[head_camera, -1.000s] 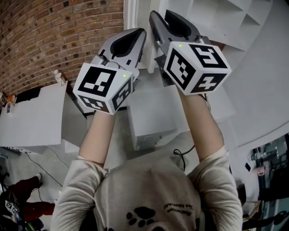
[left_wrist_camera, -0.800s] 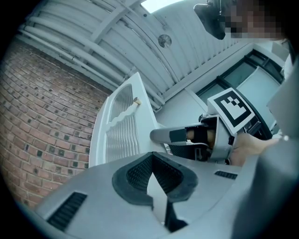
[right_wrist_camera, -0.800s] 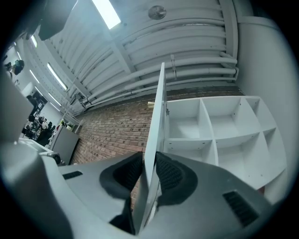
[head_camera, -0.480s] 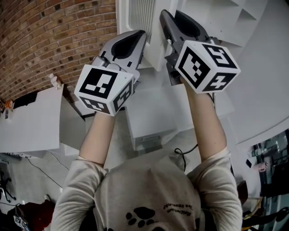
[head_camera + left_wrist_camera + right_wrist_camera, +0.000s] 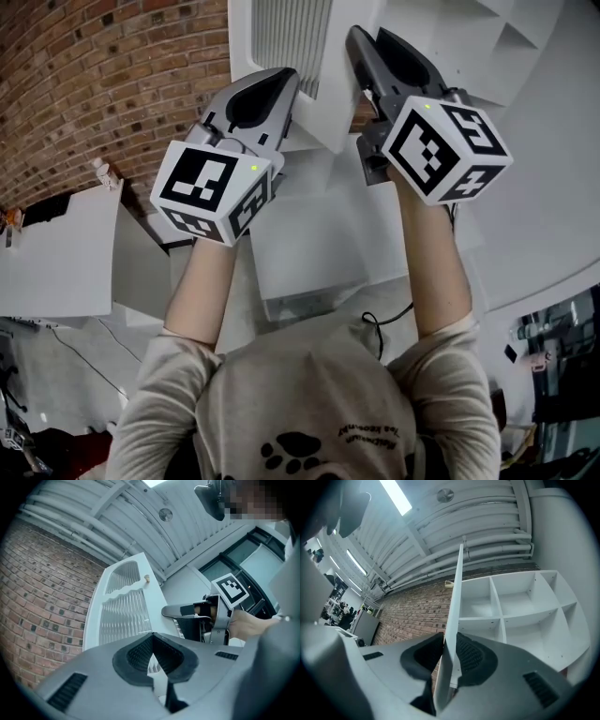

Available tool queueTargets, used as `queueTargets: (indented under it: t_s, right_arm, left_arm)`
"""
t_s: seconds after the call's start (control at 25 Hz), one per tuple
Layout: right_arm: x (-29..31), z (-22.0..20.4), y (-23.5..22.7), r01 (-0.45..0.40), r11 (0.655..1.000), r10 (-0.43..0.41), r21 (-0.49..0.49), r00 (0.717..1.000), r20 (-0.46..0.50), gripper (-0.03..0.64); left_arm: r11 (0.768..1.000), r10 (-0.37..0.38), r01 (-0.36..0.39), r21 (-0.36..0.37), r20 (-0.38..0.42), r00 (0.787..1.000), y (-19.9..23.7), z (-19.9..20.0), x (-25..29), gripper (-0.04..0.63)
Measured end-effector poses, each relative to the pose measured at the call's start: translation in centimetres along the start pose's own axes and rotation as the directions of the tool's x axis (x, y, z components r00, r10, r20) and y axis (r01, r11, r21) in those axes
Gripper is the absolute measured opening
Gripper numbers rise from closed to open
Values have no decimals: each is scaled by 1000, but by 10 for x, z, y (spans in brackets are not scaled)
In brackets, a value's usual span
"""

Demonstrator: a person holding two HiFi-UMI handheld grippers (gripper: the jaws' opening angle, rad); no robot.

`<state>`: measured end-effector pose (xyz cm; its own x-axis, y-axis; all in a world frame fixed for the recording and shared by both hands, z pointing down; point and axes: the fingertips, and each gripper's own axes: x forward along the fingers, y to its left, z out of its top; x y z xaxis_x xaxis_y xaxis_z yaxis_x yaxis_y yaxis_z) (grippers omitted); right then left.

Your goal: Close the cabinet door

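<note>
While R gripper [image 5: 361, 42] jaws, just tightened, clamp cabinet door [image 5: 281, 37] edge (top cut off), L gripper [image 5: 281, 84] jaws sit clenched.

We are looking at brick wall [image 5: 94, 84] filling upper left of head view. White block [image 5: 305, 253] is standing below centre; black cable [image 5: 375, 323] is curling just beside its lower right corner. Larger white unit [image 5: 56, 267] is sitting well apart at left edge. In right gripper view we are seeing ceiling pipes [image 5: 487, 538] running overhead, strip light [image 5: 396, 496] glowing, round fixture [image 5: 445, 495] sitting near it.
</note>
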<state>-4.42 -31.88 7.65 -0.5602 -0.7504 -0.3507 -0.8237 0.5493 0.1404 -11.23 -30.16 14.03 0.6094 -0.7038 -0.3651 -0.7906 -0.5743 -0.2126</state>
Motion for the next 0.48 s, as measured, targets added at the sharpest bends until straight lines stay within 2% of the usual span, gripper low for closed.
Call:
queueTargets:
  t_s: [0.48]
  right_arm:
    - [5, -13, -65, -124, 990, 123, 62, 992, 25, 92]
  left_arm:
    - [999, 26, -26, 25, -13, 1000, -23, -21, 66, 8]
